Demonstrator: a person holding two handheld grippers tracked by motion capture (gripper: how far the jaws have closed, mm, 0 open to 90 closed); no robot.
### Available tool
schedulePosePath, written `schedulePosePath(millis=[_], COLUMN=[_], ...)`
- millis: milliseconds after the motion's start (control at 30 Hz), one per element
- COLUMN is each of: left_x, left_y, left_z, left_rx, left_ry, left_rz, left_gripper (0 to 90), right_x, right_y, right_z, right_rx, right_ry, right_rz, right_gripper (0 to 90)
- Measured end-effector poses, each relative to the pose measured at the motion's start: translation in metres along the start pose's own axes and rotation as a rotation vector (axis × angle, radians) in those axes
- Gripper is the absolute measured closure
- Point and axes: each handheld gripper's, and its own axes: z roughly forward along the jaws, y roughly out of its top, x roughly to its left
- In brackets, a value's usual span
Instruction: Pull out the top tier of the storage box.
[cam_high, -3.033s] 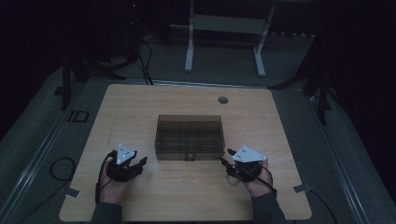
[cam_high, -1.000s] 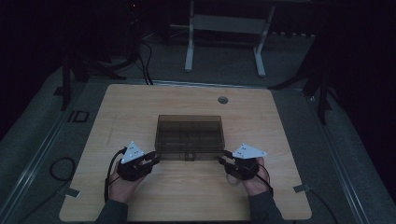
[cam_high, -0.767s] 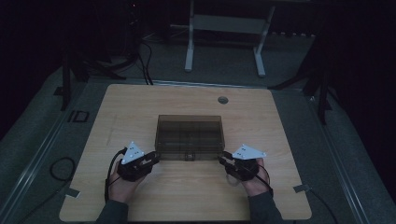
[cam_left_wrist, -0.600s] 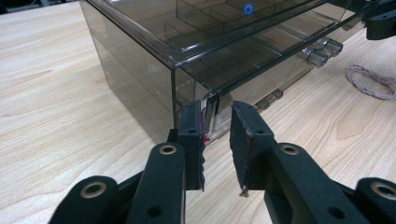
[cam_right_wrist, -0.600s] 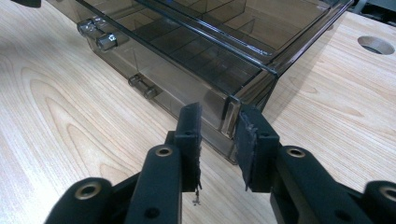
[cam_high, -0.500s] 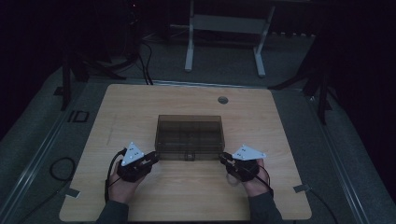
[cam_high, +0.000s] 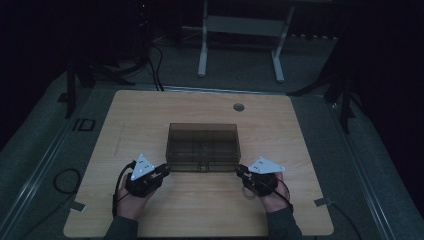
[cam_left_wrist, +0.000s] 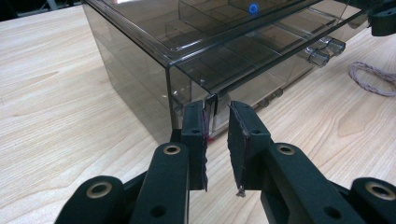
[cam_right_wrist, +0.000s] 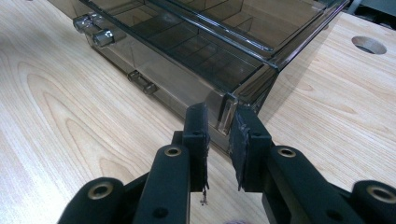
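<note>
A smoky see-through drawer box stands mid-table, drawer knobs on its near face. My left gripper is at its near left corner and my right gripper at its near right corner. In the left gripper view the box rises just ahead, and the left gripper straddles a thin upright corner rib. Its jaws have just been closing, and a slit of space still shows beside the rib. In the right gripper view the right gripper likewise flanks a corner post of the box, narrowed from closing, with a gap on one side.
The wooden table has a round cable hole behind the box. A braided cable lies on the wood by the other gripper. Another table's white legs stand beyond, and a cable loop lies on the floor at left.
Since three seconds ago the left hand has come in rightward to the box's near left corner. Over the last second neither hand has moved.
</note>
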Motion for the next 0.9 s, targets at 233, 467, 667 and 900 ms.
schedulePosePath(millis=[233,467,667,900], left_x=[-0.002,-0.005,-0.007,-0.009], left_y=[-0.001,-0.002,-0.002,-0.003], left_z=[-0.002,-0.005,-0.007,-0.011], left_rx=[-0.001,0.0,-0.002,0.001], left_ry=[0.006,0.011,0.012,0.013], left_rz=[-0.004,-0.002,-0.002,0.001], left_gripper=[77.6,77.7,77.8,78.4], right_x=[0.003,0.005,0.007,0.009], right_y=[-0.001,-0.002,-0.002,-0.004], right_z=[-0.002,-0.004,-0.006,-0.009], right_rx=[0.002,0.0,-0.004,-0.005], right_ry=[-0.001,0.001,0.002,0.005], right_rz=[-0.002,-0.001,-0.001,-0.006], right_gripper=[76.8,76.8,76.9,76.9])
